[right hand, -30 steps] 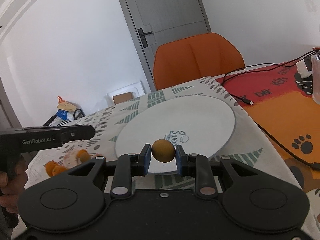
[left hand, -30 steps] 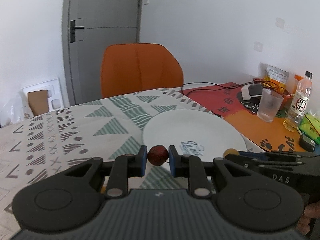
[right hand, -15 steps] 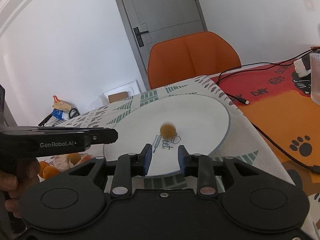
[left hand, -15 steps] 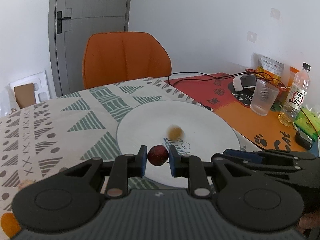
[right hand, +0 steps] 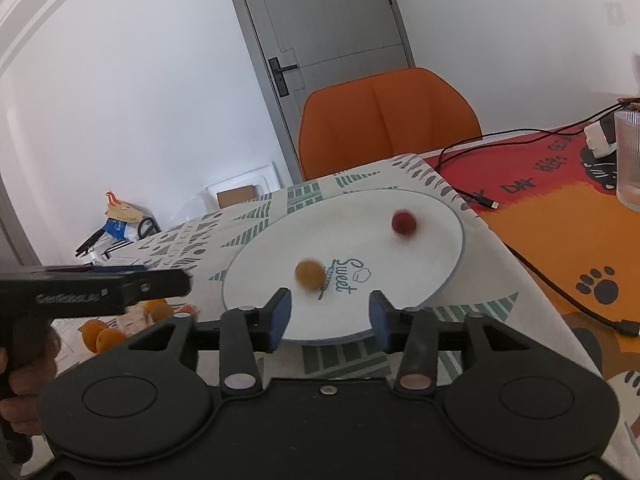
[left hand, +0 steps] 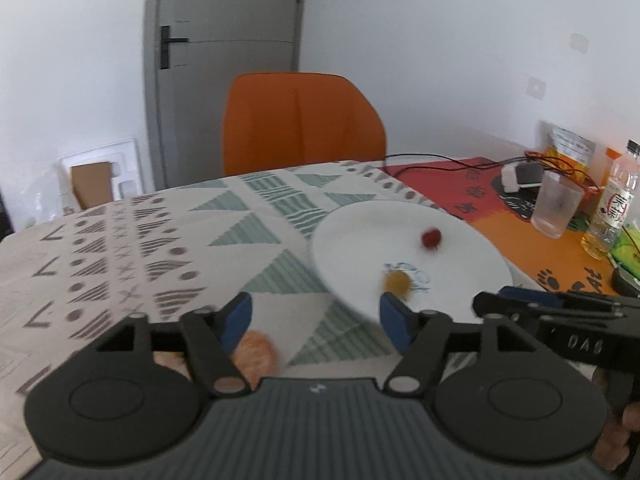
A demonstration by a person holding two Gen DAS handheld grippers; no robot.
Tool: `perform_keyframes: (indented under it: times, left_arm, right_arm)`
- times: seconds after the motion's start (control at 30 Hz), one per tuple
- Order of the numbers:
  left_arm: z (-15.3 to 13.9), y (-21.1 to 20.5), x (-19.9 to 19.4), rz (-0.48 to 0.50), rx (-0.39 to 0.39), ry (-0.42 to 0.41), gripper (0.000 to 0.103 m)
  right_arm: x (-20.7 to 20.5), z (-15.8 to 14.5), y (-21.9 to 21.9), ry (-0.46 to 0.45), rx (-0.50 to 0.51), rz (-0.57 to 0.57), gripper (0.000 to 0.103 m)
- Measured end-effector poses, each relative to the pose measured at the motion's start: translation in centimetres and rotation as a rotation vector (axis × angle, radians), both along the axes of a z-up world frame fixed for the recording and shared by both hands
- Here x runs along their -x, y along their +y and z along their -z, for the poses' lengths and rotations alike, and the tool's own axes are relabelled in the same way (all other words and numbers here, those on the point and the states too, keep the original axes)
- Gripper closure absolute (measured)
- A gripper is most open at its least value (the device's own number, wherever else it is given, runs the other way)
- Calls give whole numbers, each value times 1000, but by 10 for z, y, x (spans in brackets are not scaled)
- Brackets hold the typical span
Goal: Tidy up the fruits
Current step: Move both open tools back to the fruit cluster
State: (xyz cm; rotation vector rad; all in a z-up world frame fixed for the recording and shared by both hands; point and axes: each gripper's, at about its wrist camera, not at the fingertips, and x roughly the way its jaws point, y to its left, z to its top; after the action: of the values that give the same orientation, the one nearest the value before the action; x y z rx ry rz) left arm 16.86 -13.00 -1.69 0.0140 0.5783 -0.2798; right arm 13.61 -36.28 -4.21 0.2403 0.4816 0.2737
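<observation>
A white plate (left hand: 472, 248) (right hand: 424, 240) lies on the patterned tablecloth. On it are a small red fruit (left hand: 431, 237) (right hand: 404, 222) toward the far side and a yellow-brown fruit (left hand: 396, 281) (right hand: 309, 273) near the print, both blurred. My left gripper (left hand: 316, 316) is open and empty, left of the plate over the cloth. My right gripper (right hand: 330, 310) is open and empty at the plate's near rim. An orange fruit (left hand: 254, 354) lies under the left fingers. More orange fruits (right hand: 104, 336) lie left of the plate.
An orange chair (left hand: 300, 128) stands behind the table. A clear glass (left hand: 556, 208), a bottle (left hand: 610, 216), snack bags and cables (right hand: 520, 144) sit on the red-orange mat at the right. The other gripper's body shows at each view's edge.
Both grippers opened. The red fruit left my left gripper and now lies on the plate's far side. The yellow fruit rolled on the plate. My left gripper swung leftward off the plate.
</observation>
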Motion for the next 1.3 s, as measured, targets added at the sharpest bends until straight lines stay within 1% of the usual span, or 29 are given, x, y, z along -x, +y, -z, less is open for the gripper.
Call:
perform_keyframes:
  times: [0.07,0.13,0.17,0.23,0.27,0.33,0.47,0.5,0.6,0.77,0.97,1.17,1.3]
  left_arm:
    - [-2,11,7,-27,6,-10,22]
    - [-4,22,14,-60,9,-23,19]
    - [-6,27,17,-75,10,-30,17]
    - [-9,37,24,-102,14,-43,14]
    - [-10,41,27,-114,17,-48,11]
    - [-12,50,33,-137,21,-58,8]
    - [-14,65,44,-169,28,-71,6]
    - [-15,68,47,-176,30,-72,6]
    - [-16,77,54,-195,40,-77,6]
    - [-16,92,66,-224,54,-87,6]
    - [-13,107,77,-255,70,-78,6]
    - [-8,120,86,-264,100,-66,6]
    - [-4,127,92,-274,114,-59,6]
  right_arm:
    - [3,-2,2,-4,4,-2,51]
    - [5,-3,5,-7,9,-5,43]
    - [6,-4,7,-9,12,-4,40]
    - [8,-6,9,-11,15,-4,32]
    - [10,-7,11,-13,15,-5,30]
    - [12,-8,14,-15,14,-8,20]
    - [17,-13,21,-25,25,-18,9]
    - [18,-14,23,-28,28,-22,5]
    - [21,-18,30,-36,29,-32,0]
    - [23,-24,40,-27,17,-65,0]
    - [28,-27,58,-31,47,-109,0]
    - [33,-27,77,-29,77,-143,0]
    - [35,-26,85,-19,74,-167,0]
